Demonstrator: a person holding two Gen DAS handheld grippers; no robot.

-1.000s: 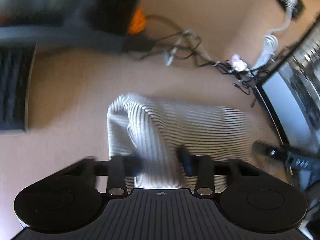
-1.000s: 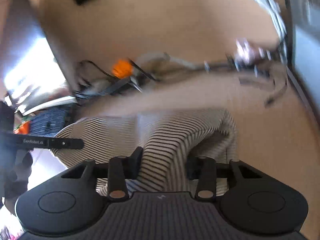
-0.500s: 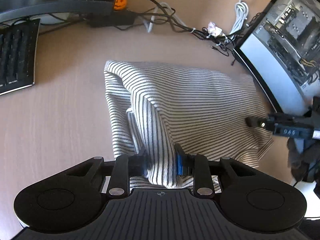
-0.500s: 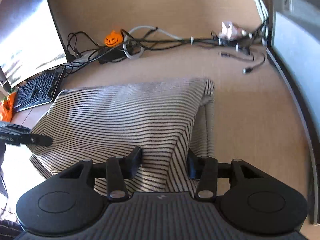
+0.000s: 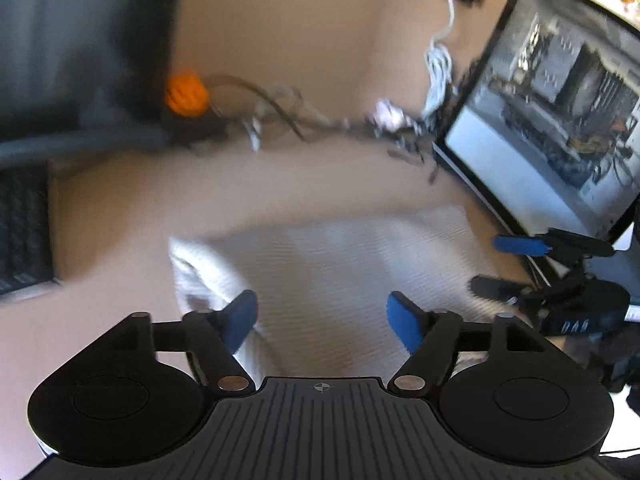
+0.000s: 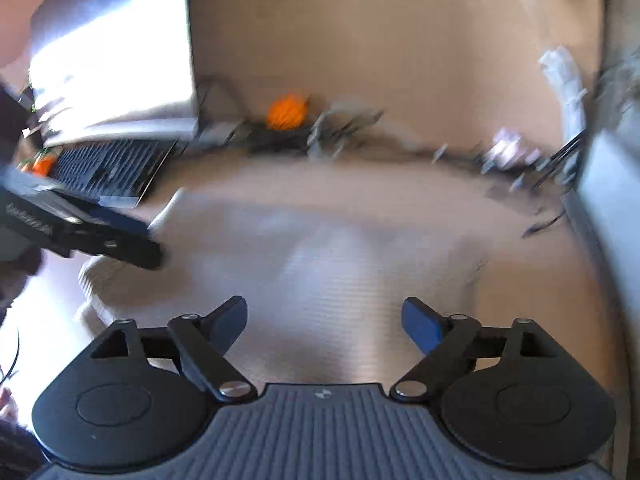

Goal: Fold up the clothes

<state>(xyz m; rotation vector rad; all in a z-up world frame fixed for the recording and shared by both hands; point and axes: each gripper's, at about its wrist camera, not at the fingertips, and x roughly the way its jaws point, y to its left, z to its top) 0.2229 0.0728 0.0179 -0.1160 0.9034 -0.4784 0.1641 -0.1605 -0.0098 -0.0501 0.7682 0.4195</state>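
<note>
Your left gripper (image 5: 322, 318) hangs over the striped garment (image 5: 340, 272), its jaws swinging apart with cloth below them but nothing pinched. The garment lies folded on the tan desk (image 5: 280, 184). Your right gripper (image 6: 324, 320) likewise spreads wide above the cloth, gripping nothing.

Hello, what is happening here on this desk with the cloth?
A person holding a gripper in each hand is folding a striped garment on a desk. The left gripper and the right gripper are both opening above the garment, neither pressing it. The garment lies on the desk, between a keyboard and a monitor.
</note>
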